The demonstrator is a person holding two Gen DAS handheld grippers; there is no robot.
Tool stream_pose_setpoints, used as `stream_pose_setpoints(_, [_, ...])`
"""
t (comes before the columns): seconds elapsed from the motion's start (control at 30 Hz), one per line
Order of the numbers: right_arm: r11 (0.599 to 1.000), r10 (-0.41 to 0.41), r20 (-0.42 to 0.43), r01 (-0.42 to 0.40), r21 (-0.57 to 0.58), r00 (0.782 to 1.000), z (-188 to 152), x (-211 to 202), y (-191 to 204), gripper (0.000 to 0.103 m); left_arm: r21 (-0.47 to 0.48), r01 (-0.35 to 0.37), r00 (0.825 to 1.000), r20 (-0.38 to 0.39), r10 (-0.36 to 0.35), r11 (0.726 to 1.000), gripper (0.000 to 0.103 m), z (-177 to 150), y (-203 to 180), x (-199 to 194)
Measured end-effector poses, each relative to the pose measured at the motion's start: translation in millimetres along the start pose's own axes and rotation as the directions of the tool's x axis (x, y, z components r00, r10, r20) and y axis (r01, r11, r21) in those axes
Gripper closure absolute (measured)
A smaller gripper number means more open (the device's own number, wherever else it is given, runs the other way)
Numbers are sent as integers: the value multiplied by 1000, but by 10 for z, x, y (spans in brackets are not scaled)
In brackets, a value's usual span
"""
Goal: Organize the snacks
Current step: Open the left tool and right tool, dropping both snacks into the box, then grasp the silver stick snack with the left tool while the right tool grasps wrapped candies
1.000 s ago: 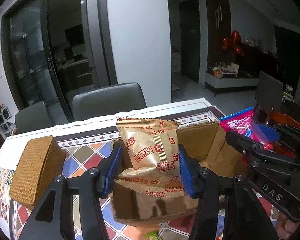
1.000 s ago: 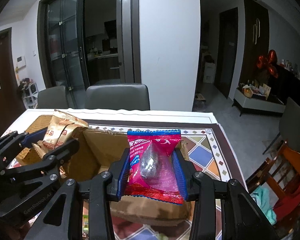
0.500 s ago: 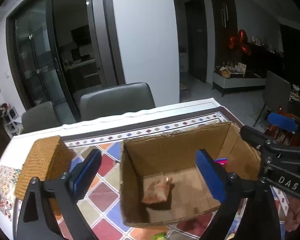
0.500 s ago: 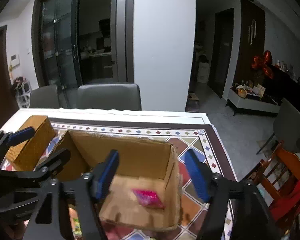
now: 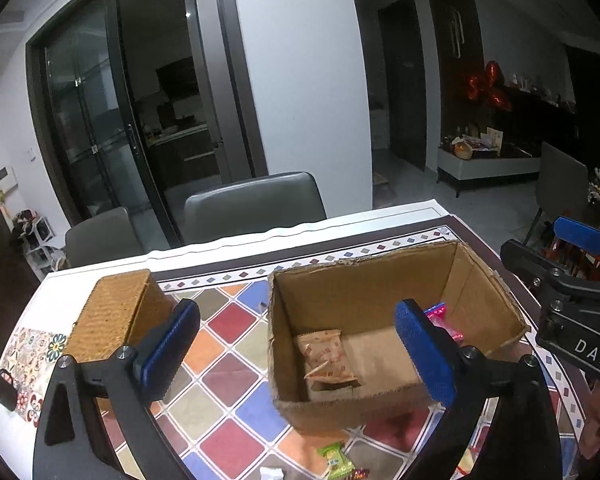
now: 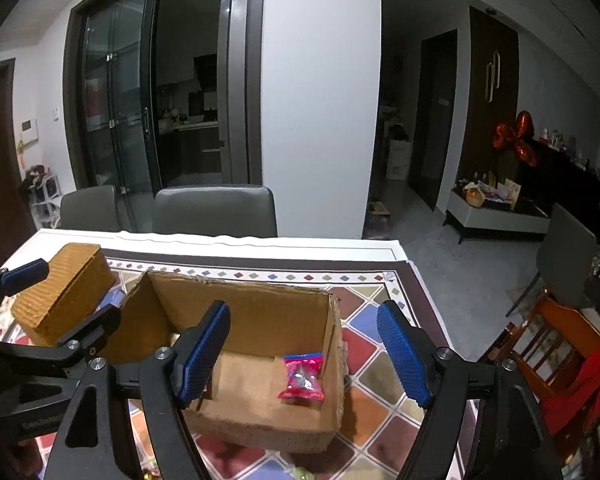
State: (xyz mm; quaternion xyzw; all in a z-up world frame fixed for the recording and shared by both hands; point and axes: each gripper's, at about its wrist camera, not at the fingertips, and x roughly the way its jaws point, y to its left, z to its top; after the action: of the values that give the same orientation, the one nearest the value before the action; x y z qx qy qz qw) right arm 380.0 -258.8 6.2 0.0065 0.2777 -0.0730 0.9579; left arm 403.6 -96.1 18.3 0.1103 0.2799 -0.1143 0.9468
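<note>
With both the left gripper (image 5: pixel 300 354) and the right gripper (image 6: pixel 302 354) spread wide and empty above the cardboard box (image 5: pixel 384 284), the tan biscuit packet (image 5: pixel 326 356) and pink packet (image 6: pixel 303 376) inside are judged light, crinkly and crushable, best pinched across flat faces.

Table (image 5: pixel 380 216): bears everything
Box (image 5: pixel 364 284): centre
Biscuit packet (image 5: pixel 325 356): in box, left
Candy packet (image 6: pixel 303 376): in box, right
Basket (image 5: pixel 112 316): left of box
Chairs (image 5: pixel 252 204): far side
</note>
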Motion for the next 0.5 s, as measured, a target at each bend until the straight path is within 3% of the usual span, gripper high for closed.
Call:
stream_pose_setpoints(0.2, [1000,3,6,-3,1,1000,-47,-186,33,26,-8,-12,1000,7,12,1000,4,-53,27,-179])
stream_pose_setpoints(0.3, [1000,-5,11,5,10,1000,-89,-269,29,19,-9,-17,1000,6,17,1000,4,-84,38,-259])
stream_pose_setpoints(0.5, [1000,-7,9,7,20,1000,-145,-381,50,18,-23,-28,1000,2,28,999,1,-186,76,-421])
